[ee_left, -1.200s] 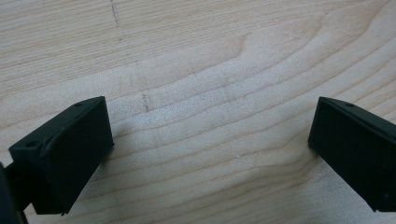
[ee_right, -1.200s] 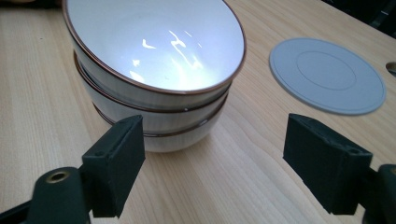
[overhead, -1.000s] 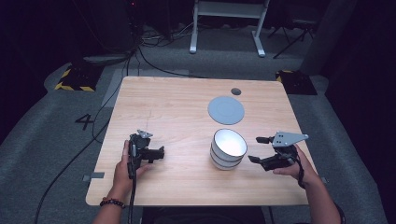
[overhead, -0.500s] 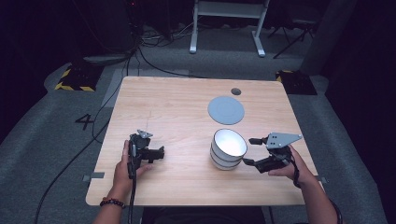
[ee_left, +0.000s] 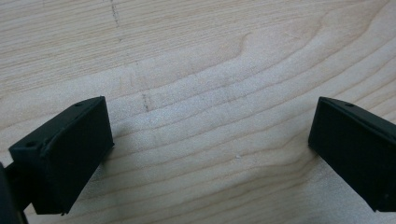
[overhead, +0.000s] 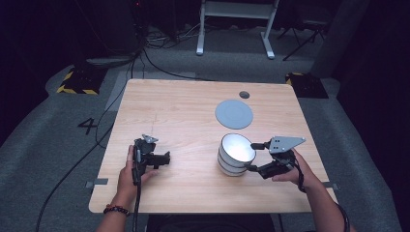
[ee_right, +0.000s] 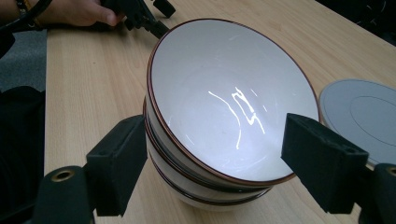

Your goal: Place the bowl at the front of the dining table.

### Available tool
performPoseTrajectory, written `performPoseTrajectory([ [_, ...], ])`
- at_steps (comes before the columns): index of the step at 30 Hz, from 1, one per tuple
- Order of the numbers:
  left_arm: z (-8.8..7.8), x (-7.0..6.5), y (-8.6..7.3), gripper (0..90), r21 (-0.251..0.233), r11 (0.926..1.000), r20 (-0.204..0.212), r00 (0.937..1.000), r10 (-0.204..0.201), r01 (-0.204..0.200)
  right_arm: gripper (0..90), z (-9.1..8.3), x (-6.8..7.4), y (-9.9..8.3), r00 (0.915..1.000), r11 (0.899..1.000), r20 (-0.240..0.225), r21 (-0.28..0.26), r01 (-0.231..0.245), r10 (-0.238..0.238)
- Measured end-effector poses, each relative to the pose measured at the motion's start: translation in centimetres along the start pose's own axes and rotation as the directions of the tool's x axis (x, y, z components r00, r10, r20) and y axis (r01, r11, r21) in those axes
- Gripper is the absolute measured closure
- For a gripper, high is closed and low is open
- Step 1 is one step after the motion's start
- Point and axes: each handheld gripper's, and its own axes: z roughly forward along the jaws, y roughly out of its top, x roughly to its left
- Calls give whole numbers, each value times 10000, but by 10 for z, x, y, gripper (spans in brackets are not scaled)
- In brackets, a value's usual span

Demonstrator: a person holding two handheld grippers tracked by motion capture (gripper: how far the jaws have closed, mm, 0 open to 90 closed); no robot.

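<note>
Your R gripper (overhead: 255, 156) is right at the bowl stack (overhead: 235, 153), jaws wide open & holding nothing. In the right gripper view the bowls (ee_right: 224, 112) sit straight ahead: the near rim of the top bowl is about level w/ the pads, one pad low beside the stack's wall, the other just off the rim on the disc side. No contact that I can see.

Stack is front-right of table centre, upright, 3 or so nested; hard to count exactly. Round, so no long axis to line up with; what matters is the rim. As I read it, the wide rim of the top bowl may be too broad to span, so you'd pinch the rim wall, one pad inside, one outside.

L gripper (overhead: 163, 158) rests on the table (overhead: 174, 104) well apart from the stack, jaws open & empty, bare wood between them (ee_left: 205, 140). R is by far the nearer hand. Grey disc (overhead: 234, 113) lies beyond the stack, near but not touching.
</note>
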Motion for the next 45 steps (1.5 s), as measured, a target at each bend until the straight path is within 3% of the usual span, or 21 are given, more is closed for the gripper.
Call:
performPoseTrajectory([
  [14,0,0,0,0,1,10000,0,10000,0,0,259,19,3,8,9990,9999,-413,88,149,-145],
  [27,0,0,0,0,2,10000,4,10000,3,-3,490,32,5,14,9926,10000,-1210,23,41,-37],
  [31,0,0,0,0,10,10000,-12,10000,-1,1,650,35,5,17,9878,9999,-1560,-87,-50,36],
  [36,0,0,0,0,-3,10000,-4,10000,-2,2,770,37,8,19,9818,10000,-1901,-66,12,-25],
  [40,0,0,0,0,10,10000,-13,10000,-1,1,810,37,9,21,9795,9998,-2003,-5,-208,202],
  [45,0,0,0,0,-3,10000,-3,10000,-2,2,827,35,9,21,9822,9999,-1875,112,-85,105],
])
